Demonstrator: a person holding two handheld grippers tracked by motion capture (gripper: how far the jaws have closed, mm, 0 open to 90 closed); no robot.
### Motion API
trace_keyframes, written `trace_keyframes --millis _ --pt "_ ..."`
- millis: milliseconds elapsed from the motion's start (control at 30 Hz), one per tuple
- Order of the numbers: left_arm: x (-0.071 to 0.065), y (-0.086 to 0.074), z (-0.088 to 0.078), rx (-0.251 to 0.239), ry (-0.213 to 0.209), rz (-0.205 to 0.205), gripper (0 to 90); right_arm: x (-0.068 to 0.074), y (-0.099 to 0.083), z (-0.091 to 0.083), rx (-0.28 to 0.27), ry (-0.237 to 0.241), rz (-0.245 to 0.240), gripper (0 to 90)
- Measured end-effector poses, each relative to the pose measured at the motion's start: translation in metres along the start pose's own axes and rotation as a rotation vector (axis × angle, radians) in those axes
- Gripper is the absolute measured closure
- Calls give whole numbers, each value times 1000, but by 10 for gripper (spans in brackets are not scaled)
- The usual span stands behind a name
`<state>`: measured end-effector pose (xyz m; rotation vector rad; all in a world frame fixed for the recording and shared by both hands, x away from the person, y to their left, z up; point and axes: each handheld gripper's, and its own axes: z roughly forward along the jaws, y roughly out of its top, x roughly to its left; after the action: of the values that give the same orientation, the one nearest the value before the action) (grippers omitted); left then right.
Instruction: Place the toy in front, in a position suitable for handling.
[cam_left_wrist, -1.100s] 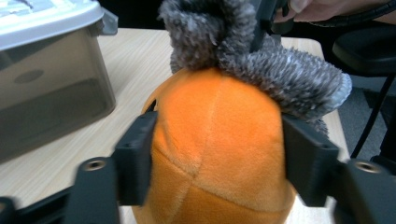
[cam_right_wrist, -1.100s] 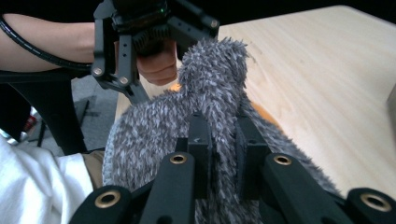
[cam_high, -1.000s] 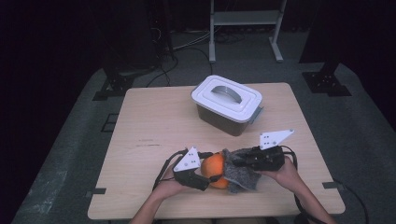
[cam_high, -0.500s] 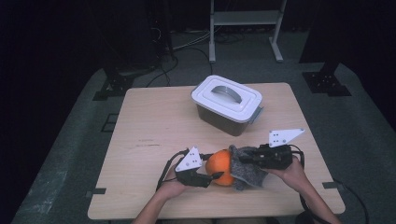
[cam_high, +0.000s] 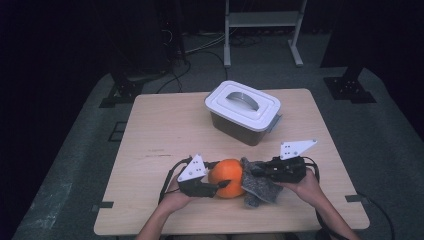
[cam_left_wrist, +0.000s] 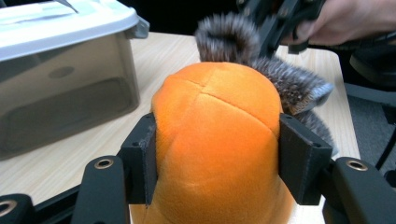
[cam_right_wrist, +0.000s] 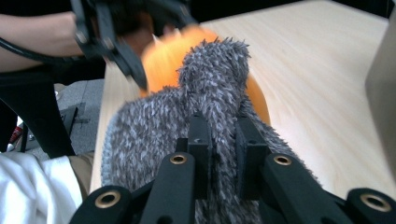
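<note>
Orange plush ball (cam_high: 228, 178) lies on the table (cam_high: 165, 130) near its front edge, between our two grippers. We count one container: a clear plastic box (cam_high: 243, 112) with a white handled lid, closed, standing toward the back right of the table. Through its tinted wall in the left gripper view we make out nothing lying inside, though the wall is dim and we cannot be certain.

Count of items: one orange ball, one grey fuzzy cloth (cam_high: 259, 185), one lidded box, two grippers.

We find the left gripper (cam_high: 216, 185) clamped on the ball; its jaws have just been closing, and in the left gripper view both pads press into the plush on either side, denting it. The right gripper (cam_high: 261, 171) has its jaws drawn nearly together, pinching a raised fold of the grey cloth, as the right gripper view shows. The cloth touches the ball on its right side and drapes down onto the table in front of the right hand (cam_high: 306, 186).

Edges and room: ball and cloth sit close to the front edge, just ahead of the left hand (cam_high: 174, 201) and the right one. The box stands well apart from them, with bare tabletop between. The left half of the table and the back left corner are open. The box's right end lies near the right edge, though short of it. Beyond the table we note grey floor matting (cam_high: 75, 165), cables and the legs of a white stand (cam_high: 262, 30).
</note>
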<state>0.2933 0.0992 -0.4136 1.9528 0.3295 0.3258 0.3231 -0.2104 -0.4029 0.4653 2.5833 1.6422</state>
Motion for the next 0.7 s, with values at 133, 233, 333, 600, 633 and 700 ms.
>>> trace_keyframes --millis 133,233,333,600,633,700 --pt "-5 5 9 6 -10 21 366 9 23 1 -43 28 -47 788" --pt "-8 6 12 6 -14 22 336 14 33 6 -37 33 -89 787" --pt "-7 2 13 2 -22 8 264 11 26 8 -16 31 -73 788" --pt "-6 -11 21 -14 -37 -2 167 4 9 2 -39 27 -18 788" --pt "-5 -10 20 -16 -26 8 237 4 9 2 -39 24 -20 788" --pt "-4 -9 17 -19 -11 0 315 2 8 -1 -44 14 -19 787"
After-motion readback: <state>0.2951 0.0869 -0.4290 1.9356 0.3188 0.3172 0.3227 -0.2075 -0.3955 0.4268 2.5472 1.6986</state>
